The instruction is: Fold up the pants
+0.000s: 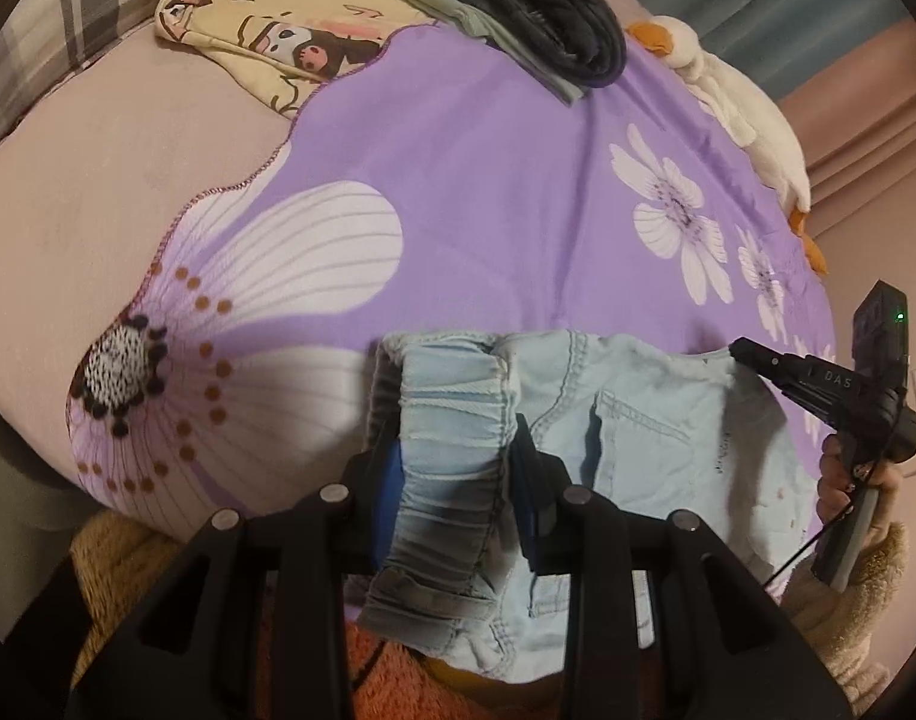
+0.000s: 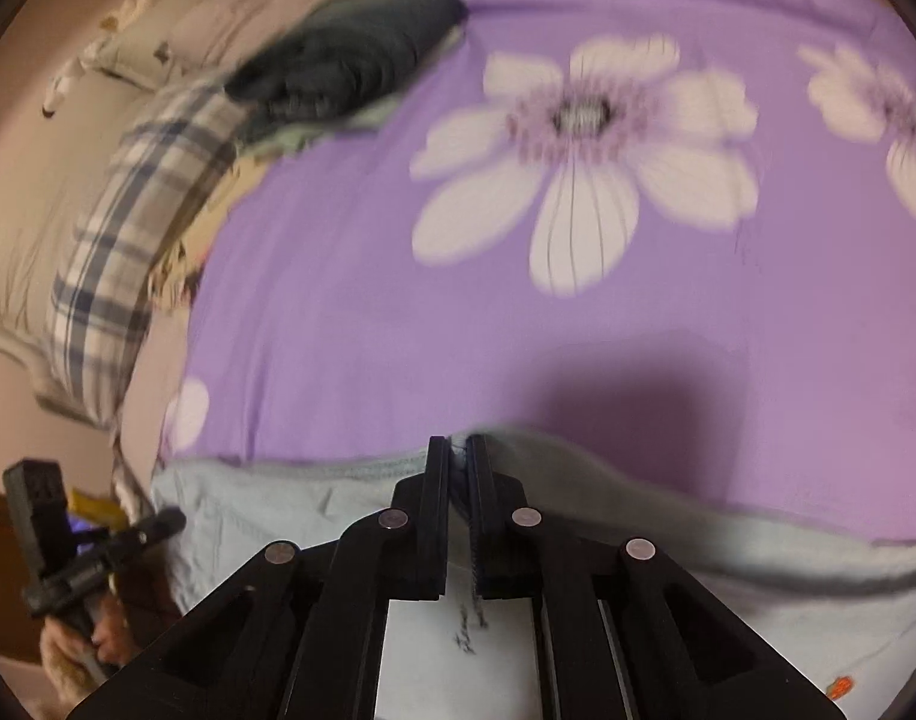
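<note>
Light-blue denim pants (image 1: 607,438) lie crosswise at the near edge of the purple floral sheet (image 1: 469,180), left gripper (image 1: 458,456) clenched on the gathered elastic waistband, right gripper (image 2: 458,510) pinched tight on the opposite edge, fold direction judged away across the sheet

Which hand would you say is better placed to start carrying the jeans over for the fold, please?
Neither alone, though the left leads slightly: the left gripper clamps the bunched elastic waistband of the light-blue jeans, a thick hold. The right gripper pinches only a thin edge.
</note>
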A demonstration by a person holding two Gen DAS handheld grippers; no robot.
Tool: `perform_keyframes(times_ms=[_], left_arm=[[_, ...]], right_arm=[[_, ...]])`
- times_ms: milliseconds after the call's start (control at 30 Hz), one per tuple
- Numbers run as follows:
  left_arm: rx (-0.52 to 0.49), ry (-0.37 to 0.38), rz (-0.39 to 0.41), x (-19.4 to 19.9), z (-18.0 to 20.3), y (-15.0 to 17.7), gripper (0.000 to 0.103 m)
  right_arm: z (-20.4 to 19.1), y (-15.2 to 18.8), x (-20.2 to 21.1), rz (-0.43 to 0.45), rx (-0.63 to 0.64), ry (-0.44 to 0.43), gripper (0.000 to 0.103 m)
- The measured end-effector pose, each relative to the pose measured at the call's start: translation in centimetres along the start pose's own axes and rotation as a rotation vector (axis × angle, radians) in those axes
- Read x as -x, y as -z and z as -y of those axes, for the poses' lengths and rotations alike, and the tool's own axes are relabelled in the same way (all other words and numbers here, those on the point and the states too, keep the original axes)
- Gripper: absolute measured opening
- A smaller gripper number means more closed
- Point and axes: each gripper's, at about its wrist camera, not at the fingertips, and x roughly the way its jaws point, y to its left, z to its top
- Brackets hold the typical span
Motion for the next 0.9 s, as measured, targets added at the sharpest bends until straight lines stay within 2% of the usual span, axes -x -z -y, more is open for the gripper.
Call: perform_keyframes(times_ms=[167,300,367,400,433,500,567,600,633,733,833,900], left_arm=[[0.024,0.005,-0.029,-0.9,-0.7,-0.4,0.036],[0.039,0.004,-0.029,-0.9,-0.8,-0.5,0.041],[0.016,-0.034,-0.023,-0.5,-0.2,-0.6,0.048],[0.01,-0.061,-0.019,-0.3,0.1,-0.6,0.056],[-0.004,-0.101,-0.002,0.3,0.6,-0.8,0.059],[-0.026,-0.114,0.044,1.7,1.3,-1.1,0.069],[-0.038,-0.091,0.103,3.7,2.5,-1.4,0.077],[-0.044,-0.07,0.129,4.7,3.1,-1.6,0.079],[-0.055,-0.045,0.145,5.5,3.8,-1.8,0.081],[-0.106,0.037,0.162,6.2,6.5,-2.4,0.081],[-0.167,0.082,0.128,4.6,9.8,-2.6,0.08],[-0.223,0.104,0.096,2.7,12.5,-2.5,0.079]], right_arm=[[1.0,-0.2,-3.9,-0.063,-0.03,0.064,0.006],[0.7,0.1,-4.9,-0.032,-0.009,0.115,0.006],[0.6,-0.1,-4.9,-0.027,-0.013,0.124,0.006],[0.5,-0.1,-4.9,-0.02,-0.009,0.128,0.006],[0.3,-0.1,-4.8,-0.012,-0.003,0.132,0.006],[0.5,-0.1,-4.2,0.01,-0.001,0.125,0.006],[1.4,-0.2,-3.0,0.036,-0.045,0.109,0.024],[2.2,-0.1,-2.0,0.06,-0.076,0.102,0.045],[3.0,0.1,-0.9,0.093,-0.107,0.091,0.059],[6.9,0.9,3.6,0.175,-0.21,0.076,0.06],[12.2,2.7,8.2,0.249,-0.335,0.138,0.06],[15.8,4.4,10.9,0.279,-0.422,0.217,0.06]])
